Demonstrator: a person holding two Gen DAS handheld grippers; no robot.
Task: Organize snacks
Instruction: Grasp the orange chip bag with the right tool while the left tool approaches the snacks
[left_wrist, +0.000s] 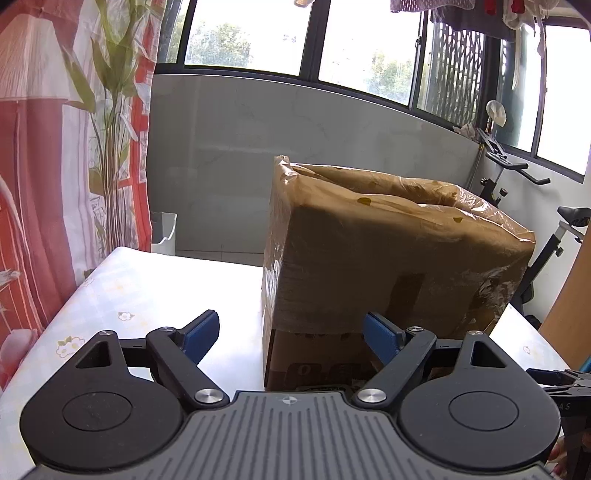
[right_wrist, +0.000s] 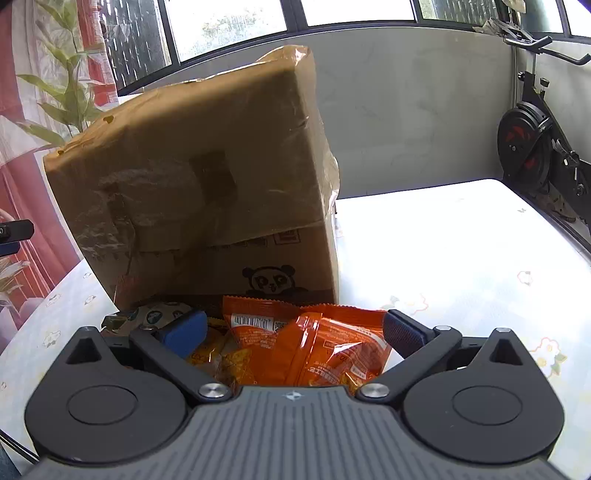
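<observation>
a tall cardboard box, wrapped in loose brown film, is seen standing on the surface, just behind the snacks. it is judged stiff in its walls but awkward: the film looks slick and crinkled, so a hold on it would likely slip, and the box is far too wide for either jaws. whether it is full or empty cannot be told.

the orange packets are found piled at the foot of the box, touching one another. they are judged light, soft and puffed, with glossy foil that slides easily; the contents are probably brittle, so a hard squeeze is to be avoided. the crimped seam at a packet's edge is judged the best place to take hold.

a smaller patterned packet lies to the left of them, partly hidden.

the right gripper is held with its jaws wide apart over the orange packets, nothing pressed between them. the left gripper is likewise spread wide and empty, facing the box's near corner.
</observation>
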